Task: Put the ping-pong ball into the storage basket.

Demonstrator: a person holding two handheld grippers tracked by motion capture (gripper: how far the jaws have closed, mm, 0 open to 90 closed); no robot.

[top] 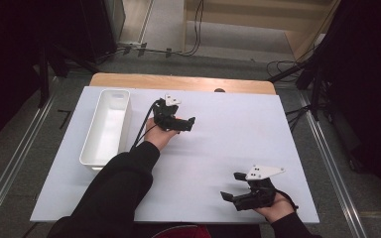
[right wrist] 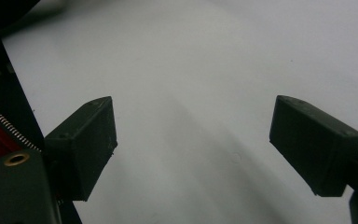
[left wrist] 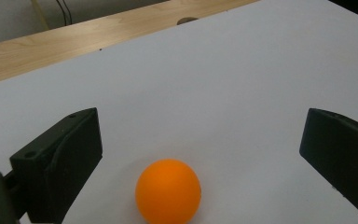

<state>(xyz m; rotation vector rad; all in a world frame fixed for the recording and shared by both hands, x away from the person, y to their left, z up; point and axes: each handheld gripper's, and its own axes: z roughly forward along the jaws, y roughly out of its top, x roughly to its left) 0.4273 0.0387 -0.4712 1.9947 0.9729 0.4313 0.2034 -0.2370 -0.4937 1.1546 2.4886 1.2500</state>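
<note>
An orange ball (left wrist: pixel 168 196) rests on the white table sheet (left wrist: pixel 223 79), low in the left gripper view. My left gripper (left wrist: pixel 200 140) is open, its two black jaws standing wide on either side of the ball without touching it. In the high view the left gripper (top: pixel 181 122) sits left of the table's middle, just right of a white tray, jaws pointing right. My right gripper (top: pixel 232 186) hovers near the front right of the sheet, open. In its own view the right gripper (right wrist: pixel 193 126) has only bare white sheet between its jaws.
A long empty white tray (top: pixel 106 126) lies along the left side of the sheet (top: pixel 238 134). A strip of wooden tabletop (top: pixel 178 82) shows at the far edge. Cables and stand legs lie on the floor beyond the table.
</note>
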